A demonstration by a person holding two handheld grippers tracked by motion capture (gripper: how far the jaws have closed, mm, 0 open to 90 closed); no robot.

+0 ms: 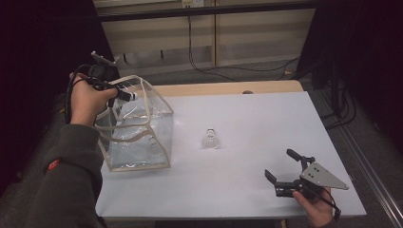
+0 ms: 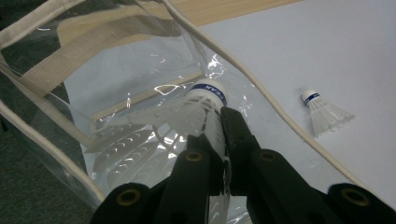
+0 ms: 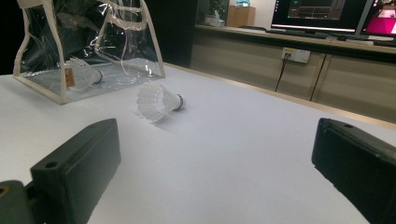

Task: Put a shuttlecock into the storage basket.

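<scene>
While clamped narrow on a shuttlecock (image 2: 205,109), left tool (image 2: 223,140) poised over the open mouth of the clear bag (image 1: 138,126), cork end pointing ahead and down into it. Second shuttlecock (image 3: 81,72) lying inside bag, below the tool. Third shuttlecock (image 1: 209,138) loose on white counter (image 1: 266,128), ahead and to the side of left tool, beyond bag rim. Right tool (image 1: 285,172) spread wide, holding nothing, low over counter, loose shuttlecock well ahead of it.

Beyond your table (image 1: 266,199) you see cables (image 1: 223,66) on the floor, a wall socket (image 3: 295,55) and lit monitors (image 3: 317,14).
</scene>
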